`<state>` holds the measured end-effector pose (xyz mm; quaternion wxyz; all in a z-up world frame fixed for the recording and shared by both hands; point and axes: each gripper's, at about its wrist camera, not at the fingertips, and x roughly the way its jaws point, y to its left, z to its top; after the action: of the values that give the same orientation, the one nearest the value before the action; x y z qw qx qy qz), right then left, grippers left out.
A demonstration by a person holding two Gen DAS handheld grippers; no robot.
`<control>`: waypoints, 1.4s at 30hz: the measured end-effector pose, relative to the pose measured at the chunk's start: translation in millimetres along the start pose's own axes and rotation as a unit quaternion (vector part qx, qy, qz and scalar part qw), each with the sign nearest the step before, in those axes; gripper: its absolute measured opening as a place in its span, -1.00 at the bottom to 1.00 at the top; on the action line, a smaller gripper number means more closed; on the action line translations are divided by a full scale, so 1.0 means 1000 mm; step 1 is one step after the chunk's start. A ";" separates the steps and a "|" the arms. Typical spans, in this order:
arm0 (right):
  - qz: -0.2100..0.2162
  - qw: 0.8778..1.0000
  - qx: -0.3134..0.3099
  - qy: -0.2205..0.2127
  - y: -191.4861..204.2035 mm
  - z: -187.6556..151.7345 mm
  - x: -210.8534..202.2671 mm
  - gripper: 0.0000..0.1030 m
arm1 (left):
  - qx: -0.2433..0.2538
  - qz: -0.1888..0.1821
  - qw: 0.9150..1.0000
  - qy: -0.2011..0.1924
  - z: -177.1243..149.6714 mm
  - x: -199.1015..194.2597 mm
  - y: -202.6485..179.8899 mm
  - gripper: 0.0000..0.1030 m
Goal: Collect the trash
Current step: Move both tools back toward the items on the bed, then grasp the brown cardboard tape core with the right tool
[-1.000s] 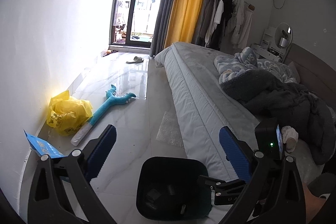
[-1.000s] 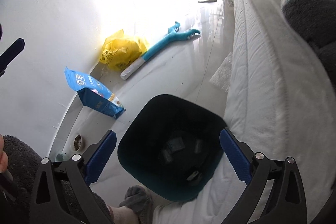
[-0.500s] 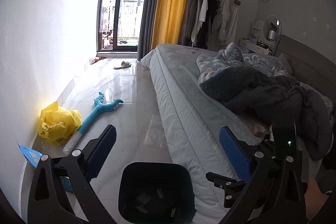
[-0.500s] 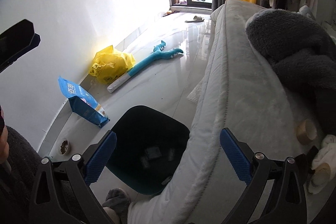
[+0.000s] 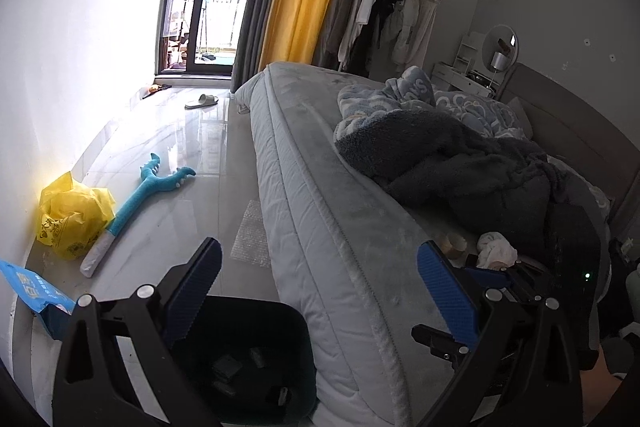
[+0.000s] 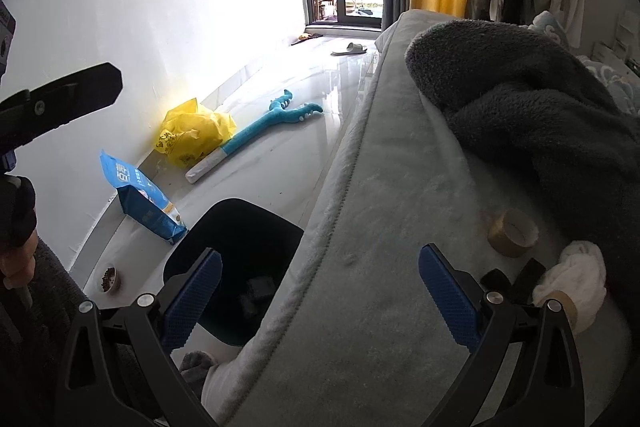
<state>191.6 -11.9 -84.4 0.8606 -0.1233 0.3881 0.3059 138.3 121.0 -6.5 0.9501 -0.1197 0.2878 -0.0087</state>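
Two tools show here, and both are spread wide with nothing between their blue tips.

From the left wrist view, the left tool [image 5: 318, 291] hangs over the edge of the bed [image 5: 320, 227]. Its left tip is above the bin [image 5: 296, 355], and its right tip is above the bed. The dark bin stands on the floor, right against the side of the bed. A few small dark bits lie at the bottom of it. On the bed, near the right tip, sit a roll of tape [image 5: 454, 243] and a white crumpled wad [image 5: 496, 251]. They are just beside a big gray blanket [image 5: 480, 171]. On the floor by the wall lie a yellow bag [image 5: 72, 215], a blue toy [image 5: 148, 191] and a blue packet [image 5: 36, 293]. A slipper [image 5: 202, 101] rests far off near the glass door.

From the right wrist view, the right tool [image 6: 320, 287] is over the bed [image 6: 380, 307] too, and it is wide open. The roll of tape [image 6: 512, 233] lies on the bed just past the right tip. The white crumpled wad [image 6: 576, 279] is next to it, with some small black bits [image 6: 496, 279] close by. The bin [image 6: 240, 235] is down beside the bed, under the left tip. The blue packet [image 6: 140, 201] leans close to the bin. The yellow bag [image 6: 196, 133] and the blue toy [image 6: 260, 135] lie farther along the floor. A small dish [image 6: 108, 277] sits by the wall.
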 end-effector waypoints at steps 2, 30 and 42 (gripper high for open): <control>-0.011 1.000 -0.001 -0.002 -0.008 -0.004 -0.006 0.93 | 0.005 -0.002 1.000 0.001 -0.001 0.004 -0.009 0.93; -0.125 0.991 -0.023 0.035 -0.101 -0.062 -0.027 0.15 | 0.008 -0.051 0.998 0.048 -0.015 0.061 -0.076 0.93; -0.175 0.983 -0.041 0.045 -0.110 -0.076 -0.005 0.09 | 0.023 -0.060 0.995 0.073 -0.025 0.081 -0.097 0.93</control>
<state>212.7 -134.1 -134.4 0.8766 -0.2385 0.3862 0.1601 196.9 14.6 -48.5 0.9269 -0.1134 0.3484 -0.0807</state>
